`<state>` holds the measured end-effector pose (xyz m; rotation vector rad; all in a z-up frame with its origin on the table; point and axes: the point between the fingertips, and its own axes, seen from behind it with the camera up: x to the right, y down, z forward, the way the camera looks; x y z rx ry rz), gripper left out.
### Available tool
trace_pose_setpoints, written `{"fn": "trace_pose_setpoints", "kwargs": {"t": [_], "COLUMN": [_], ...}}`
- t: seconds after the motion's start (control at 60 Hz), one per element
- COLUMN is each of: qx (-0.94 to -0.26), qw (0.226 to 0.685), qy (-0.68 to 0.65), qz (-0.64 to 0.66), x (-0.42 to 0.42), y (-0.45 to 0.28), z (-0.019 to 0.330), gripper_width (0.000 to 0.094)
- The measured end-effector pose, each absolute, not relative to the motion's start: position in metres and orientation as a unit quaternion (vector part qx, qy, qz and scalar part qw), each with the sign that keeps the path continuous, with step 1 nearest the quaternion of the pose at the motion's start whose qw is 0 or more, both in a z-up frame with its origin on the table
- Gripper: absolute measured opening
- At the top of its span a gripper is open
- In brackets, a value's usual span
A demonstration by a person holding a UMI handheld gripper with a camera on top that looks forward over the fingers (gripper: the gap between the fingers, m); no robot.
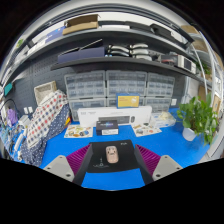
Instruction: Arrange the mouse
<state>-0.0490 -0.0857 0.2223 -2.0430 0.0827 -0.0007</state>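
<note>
Gripper view: the gripper [112, 170] hangs spread wide, mouse [113, 154] lying on its dark mat [112, 158] between the fingers, untouched (gaps either side). Close off-centre and it could skid sideways across the blue table [60, 150].

We see only the front of our hand-held two-finger tool [112, 165], looking forward along it. Its two pale grey fingers [62, 168] reach ahead from the bottom of the view, one at either side, each with a purple pad [84, 157] on its inner face. The fingers stand wide apart, roughly level with each other, the pads angling inward toward the far ends. The space between them is broad. Of our hand and arm nothing shows.
</note>
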Motion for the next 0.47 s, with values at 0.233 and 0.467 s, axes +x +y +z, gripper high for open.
{"fn": "trace_pose_setpoints", "kwargs": {"t": [0.233,0.467], "qx": [-0.853,-0.857], "qw": [0.522,0.515], "qy": [0.024,0.024], "qz": [-0.014,-0.019], "x": [-0.055,-0.058], "y": [-0.129,-0.149], "z": [0.226,0.219], "gripper_width": [0.0852,0.0855]}}
